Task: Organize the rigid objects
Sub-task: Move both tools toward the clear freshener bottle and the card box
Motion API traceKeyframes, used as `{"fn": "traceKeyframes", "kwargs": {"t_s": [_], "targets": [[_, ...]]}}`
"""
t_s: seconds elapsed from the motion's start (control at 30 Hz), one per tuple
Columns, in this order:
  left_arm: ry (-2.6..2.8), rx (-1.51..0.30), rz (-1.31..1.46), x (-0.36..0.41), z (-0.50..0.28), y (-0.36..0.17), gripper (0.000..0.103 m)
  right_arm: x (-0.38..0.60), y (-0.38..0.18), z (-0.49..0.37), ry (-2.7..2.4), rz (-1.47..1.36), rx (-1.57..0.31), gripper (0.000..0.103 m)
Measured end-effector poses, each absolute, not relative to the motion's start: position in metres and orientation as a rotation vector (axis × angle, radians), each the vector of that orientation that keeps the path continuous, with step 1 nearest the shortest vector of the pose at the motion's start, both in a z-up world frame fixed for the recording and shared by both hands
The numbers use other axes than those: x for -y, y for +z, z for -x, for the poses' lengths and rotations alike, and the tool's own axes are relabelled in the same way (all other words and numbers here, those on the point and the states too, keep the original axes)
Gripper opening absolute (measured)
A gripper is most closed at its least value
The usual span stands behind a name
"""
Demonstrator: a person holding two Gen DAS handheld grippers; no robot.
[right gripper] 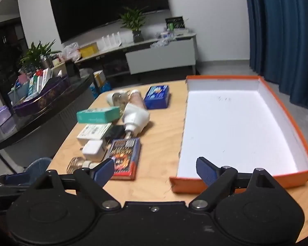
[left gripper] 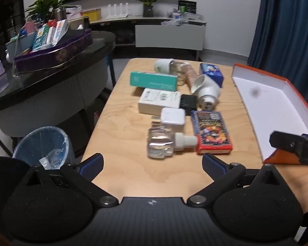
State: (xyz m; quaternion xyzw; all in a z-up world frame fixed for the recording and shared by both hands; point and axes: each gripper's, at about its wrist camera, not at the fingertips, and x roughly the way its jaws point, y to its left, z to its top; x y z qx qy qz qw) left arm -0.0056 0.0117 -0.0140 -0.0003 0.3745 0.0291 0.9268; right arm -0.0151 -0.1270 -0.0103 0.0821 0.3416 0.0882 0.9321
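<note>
A cluster of rigid objects lies on the wooden table (left gripper: 133,176): a clear glass bottle with white cap (left gripper: 164,142), a red and blue card box (left gripper: 212,132), a white charger (left gripper: 173,119), a white box (left gripper: 159,100), a teal box (left gripper: 154,81), a white bulb-shaped device (left gripper: 207,91) and a blue box (left gripper: 212,72). An orange box with white inside (right gripper: 242,127) stands to their right, holding nothing. My left gripper (left gripper: 153,164) is open, just short of the glass bottle. My right gripper (right gripper: 155,169) is open above the gap between the card box (right gripper: 124,156) and the orange box.
A black round table (left gripper: 51,71) with a purple tray of boxes stands at left. A blue-lined bin (left gripper: 43,147) sits on the floor beside the wooden table. A white TV console (right gripper: 160,55) and blue curtains (right gripper: 281,32) lie beyond.
</note>
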Motion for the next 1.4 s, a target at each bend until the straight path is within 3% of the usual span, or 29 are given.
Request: {"fn": "traceKeyframes", "kwargs": {"t_s": [0.33,1.4], "targets": [[0.063,-0.796,0.036,-0.025,-0.005,-0.025,0.103,0.106,-0.018,0.018,0.206,-0.034,-0.726,0.102],[0.027,-0.809,0.014,-0.015,-0.034,-0.035,0.103,0.106,-0.022,0.011,0.227,-0.065,-0.74,0.102]]}}
